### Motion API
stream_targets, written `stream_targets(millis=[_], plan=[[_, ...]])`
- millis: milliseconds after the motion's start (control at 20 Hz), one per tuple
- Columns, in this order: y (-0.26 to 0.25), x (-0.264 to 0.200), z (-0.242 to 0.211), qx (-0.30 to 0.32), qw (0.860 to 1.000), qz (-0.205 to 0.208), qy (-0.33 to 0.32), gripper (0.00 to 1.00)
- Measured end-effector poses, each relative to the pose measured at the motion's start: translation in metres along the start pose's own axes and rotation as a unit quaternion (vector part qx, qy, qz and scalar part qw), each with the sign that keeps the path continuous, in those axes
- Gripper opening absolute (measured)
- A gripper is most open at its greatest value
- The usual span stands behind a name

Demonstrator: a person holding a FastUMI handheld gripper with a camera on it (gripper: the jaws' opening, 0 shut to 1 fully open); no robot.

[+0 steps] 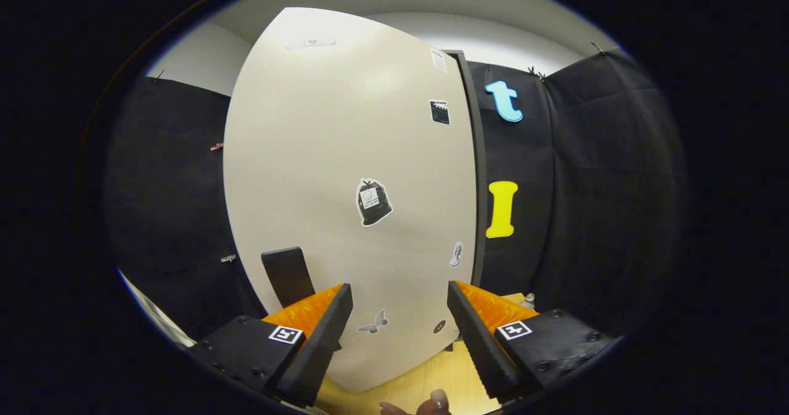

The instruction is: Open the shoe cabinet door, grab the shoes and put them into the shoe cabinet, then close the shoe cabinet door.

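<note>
- The gripper (399, 322) faces the shoe cabinet door (345, 174), its jaws spread wide and gripping nothing.
- The pale door stands just ahead of the fingers; the dark handle (287, 276) sits just off the left finger — presumably the next thing to catch.
- Whether the door is shut or ajar is hard to tell; a fingertip (436, 401) shows below, on the wooden surface (431, 372).
</note>
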State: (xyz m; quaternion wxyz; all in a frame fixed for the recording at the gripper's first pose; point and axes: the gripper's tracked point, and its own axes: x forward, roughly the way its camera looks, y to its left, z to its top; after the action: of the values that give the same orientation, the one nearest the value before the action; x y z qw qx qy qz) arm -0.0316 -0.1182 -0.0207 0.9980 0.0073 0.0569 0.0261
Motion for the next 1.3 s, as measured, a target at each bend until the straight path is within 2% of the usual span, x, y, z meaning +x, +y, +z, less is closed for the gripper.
stream_targets(millis=[1300], plan=[[0.006, -0.025, -0.001, -0.017, 1.000, 0.018, 0.009, 0.98]])
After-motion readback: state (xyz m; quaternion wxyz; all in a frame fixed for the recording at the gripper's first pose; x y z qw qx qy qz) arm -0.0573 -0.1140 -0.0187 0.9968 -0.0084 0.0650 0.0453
